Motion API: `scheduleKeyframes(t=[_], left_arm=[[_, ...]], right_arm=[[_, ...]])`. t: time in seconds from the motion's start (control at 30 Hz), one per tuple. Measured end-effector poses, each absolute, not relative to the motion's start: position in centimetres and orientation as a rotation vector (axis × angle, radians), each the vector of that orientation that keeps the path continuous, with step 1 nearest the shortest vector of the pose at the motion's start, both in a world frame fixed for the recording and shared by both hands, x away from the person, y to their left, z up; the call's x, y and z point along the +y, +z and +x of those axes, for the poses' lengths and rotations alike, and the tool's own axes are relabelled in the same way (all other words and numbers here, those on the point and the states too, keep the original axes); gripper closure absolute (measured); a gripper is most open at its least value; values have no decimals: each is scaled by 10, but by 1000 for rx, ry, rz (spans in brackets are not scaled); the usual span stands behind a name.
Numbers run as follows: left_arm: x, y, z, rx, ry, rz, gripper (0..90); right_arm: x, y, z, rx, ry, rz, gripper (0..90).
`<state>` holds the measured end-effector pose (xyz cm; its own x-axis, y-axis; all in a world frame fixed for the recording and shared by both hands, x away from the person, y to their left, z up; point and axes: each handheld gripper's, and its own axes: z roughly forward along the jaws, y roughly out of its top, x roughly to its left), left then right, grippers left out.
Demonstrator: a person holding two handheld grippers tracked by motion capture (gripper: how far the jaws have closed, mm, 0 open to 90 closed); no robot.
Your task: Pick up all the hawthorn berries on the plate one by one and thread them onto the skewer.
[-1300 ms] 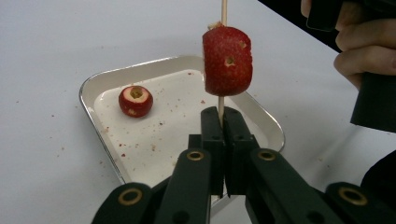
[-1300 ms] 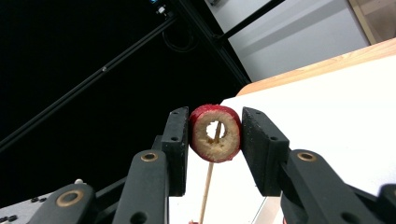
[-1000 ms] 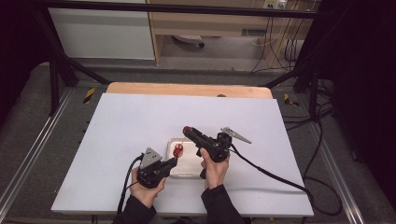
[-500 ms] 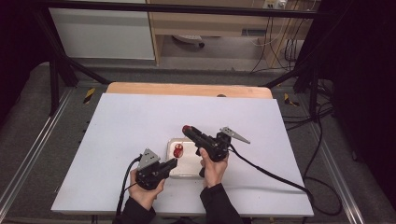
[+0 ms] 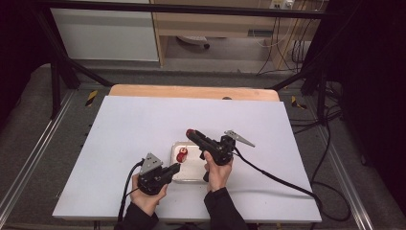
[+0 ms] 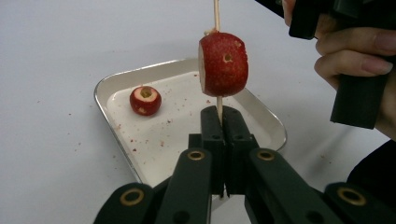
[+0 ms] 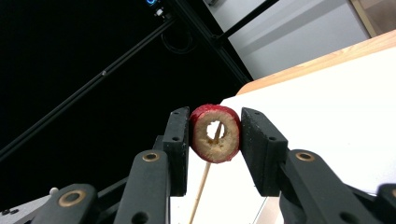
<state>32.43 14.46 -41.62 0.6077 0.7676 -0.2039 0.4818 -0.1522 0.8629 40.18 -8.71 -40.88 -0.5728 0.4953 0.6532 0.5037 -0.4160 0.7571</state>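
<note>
My left gripper (image 6: 223, 116) pinches the stick (image 6: 216, 14) tight while my right gripper (image 7: 215, 135) squeezes the red fruit (image 7: 215, 133), so next I push it down.

Shiny, smooth metal tray (image 6: 261, 122), dusted with red crumbs. Matt, pitted red skin on skewered fruit piece (image 6: 223, 64) above tray; pale, rough flesh. Thin, pale wooden skewer (image 6: 216, 14). Matt white table (image 5: 129, 124) under tray; bare wood at far edge.
</note>
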Motion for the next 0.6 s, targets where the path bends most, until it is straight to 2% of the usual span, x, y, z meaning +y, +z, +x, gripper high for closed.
scheduleKeyframes(t=[0.6], left_arm=[[141, -422, 323, 1046, 301, 1746, 885]], right_arm=[[-86, -416, 397, -1681, -2243, -1435, 643]])
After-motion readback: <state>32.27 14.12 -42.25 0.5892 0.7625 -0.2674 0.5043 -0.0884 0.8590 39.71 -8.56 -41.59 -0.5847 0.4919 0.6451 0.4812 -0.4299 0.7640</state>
